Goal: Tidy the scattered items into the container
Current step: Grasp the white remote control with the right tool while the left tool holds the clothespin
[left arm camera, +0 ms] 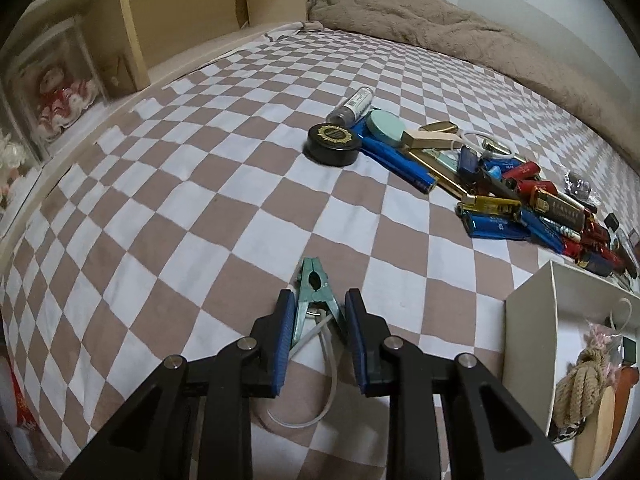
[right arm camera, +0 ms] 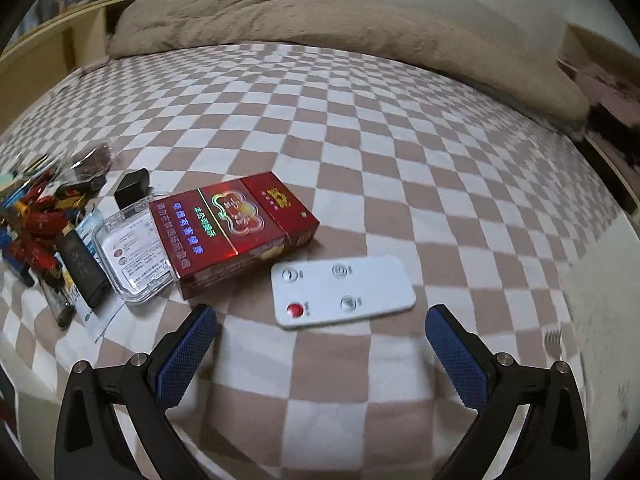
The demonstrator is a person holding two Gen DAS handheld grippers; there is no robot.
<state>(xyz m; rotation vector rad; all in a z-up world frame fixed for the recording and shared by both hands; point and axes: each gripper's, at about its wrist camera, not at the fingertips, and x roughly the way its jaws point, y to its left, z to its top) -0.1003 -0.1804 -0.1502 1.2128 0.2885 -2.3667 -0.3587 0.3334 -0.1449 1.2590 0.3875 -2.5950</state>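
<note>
My left gripper (left arm camera: 320,294) is shut on a teal spring clip (left arm camera: 314,280) with a white cord loop (left arm camera: 320,392), low over the checked bedsheet (left arm camera: 200,208). The white open box (left arm camera: 532,320) stands at the right, with a coil of rope (left arm camera: 580,388) inside. Beyond it lies a heap of lighters and small packs (left arm camera: 520,204), a black round tin (left arm camera: 332,142) and a clear tube (left arm camera: 354,104). My right gripper (right arm camera: 321,312) is open, with a white remote (right arm camera: 344,290) just ahead between its fingers. A red cigarette pack (right arm camera: 236,228) leans on a clear case (right arm camera: 132,256).
A beige fleece blanket (left arm camera: 440,28) is bunched along the far side of the bed. A wooden shelf headboard (left arm camera: 180,12) stands at the left. In the right wrist view the heap (right arm camera: 32,216) is at the left, and a fork (right arm camera: 554,340) lies off the sheet's right edge.
</note>
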